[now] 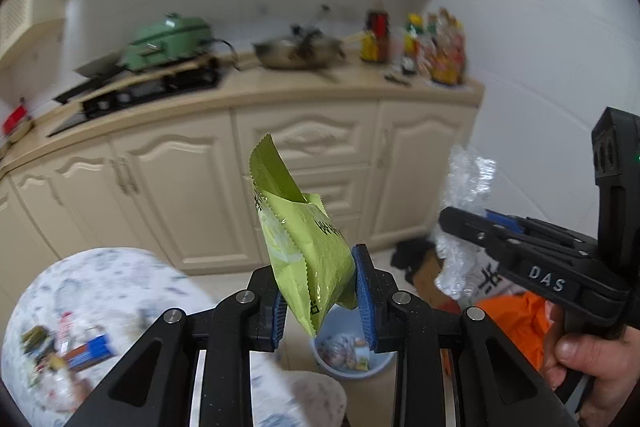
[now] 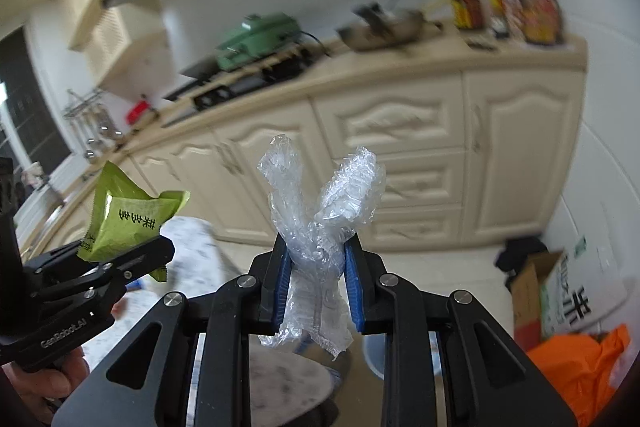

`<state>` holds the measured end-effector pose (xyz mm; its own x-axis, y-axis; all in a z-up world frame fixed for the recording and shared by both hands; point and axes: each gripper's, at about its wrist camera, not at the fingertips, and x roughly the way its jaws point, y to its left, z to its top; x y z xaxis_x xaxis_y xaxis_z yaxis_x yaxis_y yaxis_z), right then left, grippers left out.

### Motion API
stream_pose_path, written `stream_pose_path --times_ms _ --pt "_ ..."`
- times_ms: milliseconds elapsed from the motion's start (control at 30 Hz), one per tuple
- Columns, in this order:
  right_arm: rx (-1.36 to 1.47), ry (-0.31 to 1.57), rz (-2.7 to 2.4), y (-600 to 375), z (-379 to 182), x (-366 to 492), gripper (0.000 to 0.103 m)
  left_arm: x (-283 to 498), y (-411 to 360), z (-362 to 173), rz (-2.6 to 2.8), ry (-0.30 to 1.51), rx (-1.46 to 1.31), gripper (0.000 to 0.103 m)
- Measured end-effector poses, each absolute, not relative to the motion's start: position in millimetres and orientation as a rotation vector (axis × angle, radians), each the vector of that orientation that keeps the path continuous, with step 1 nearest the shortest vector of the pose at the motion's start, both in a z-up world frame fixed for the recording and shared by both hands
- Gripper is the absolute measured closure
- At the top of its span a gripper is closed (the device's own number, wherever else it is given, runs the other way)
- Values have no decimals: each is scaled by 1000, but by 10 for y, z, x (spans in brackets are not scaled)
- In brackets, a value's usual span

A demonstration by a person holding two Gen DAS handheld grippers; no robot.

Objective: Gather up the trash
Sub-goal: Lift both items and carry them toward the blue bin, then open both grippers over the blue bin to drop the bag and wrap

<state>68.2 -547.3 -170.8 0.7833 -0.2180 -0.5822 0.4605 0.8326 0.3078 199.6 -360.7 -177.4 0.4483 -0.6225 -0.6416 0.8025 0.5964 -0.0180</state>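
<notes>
My left gripper (image 1: 322,293) is shut on a green snack wrapper (image 1: 298,227), which sticks up between its blue pads; the same green snack wrapper (image 2: 128,223) shows at the left of the right wrist view. My right gripper (image 2: 316,285) is shut on a crumpled piece of clear plastic wrap (image 2: 320,227), also visible as clear plastic wrap (image 1: 464,223) at the right of the left wrist view. A light blue trash bin (image 1: 352,351) with wrappers inside stands on the floor, below and just beyond the left gripper. Both grippers are held up in the air, side by side.
A round table with a patterned cloth (image 1: 92,311) carries more wrappers at the lower left. Cream kitchen cabinets (image 1: 308,163) and a counter with a stove, pan and bottles run behind. A cardboard box (image 2: 548,295) and an orange bag (image 2: 580,363) lie on the floor at the right.
</notes>
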Motion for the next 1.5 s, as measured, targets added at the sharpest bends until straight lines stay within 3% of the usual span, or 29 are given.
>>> stream_pose_path --times_ms 467,733,833,867,900,933,1000,1100,1167,1500 --pt "661 750 -467 -6493 -2994 752 78 2808 -5216 -2598 -976 954 482 77" --pt "718 833 -470 -6773 -3504 908 76 3077 -5746 -3005 -959 1069 540 75" --pt "738 855 -476 -6865 -3644 943 76 3225 -5977 -3167 -951 1111 569 64" --pt "743 866 -481 -6885 -3686 951 75 3297 -6094 -3227 -934 1116 586 50" --pt "753 877 -483 -6911 -3731 959 72 3321 -6122 -3243 -917 1112 594 35" --pt "765 880 -487 -6932 -3760 954 68 3337 -6136 -3253 -898 1104 597 30" --pt "791 879 -507 -6966 -3793 923 37 3394 -6238 -3293 -883 1098 600 15" --pt "826 853 -528 -6987 -3804 850 8 3372 -6220 -3250 -845 1063 605 8" --pt "835 846 -557 -6988 -3793 802 0 3343 -6195 -3211 -827 1037 600 8" --pt "776 793 -610 -6743 -3326 676 0 2861 -5508 -2465 -817 867 502 1"
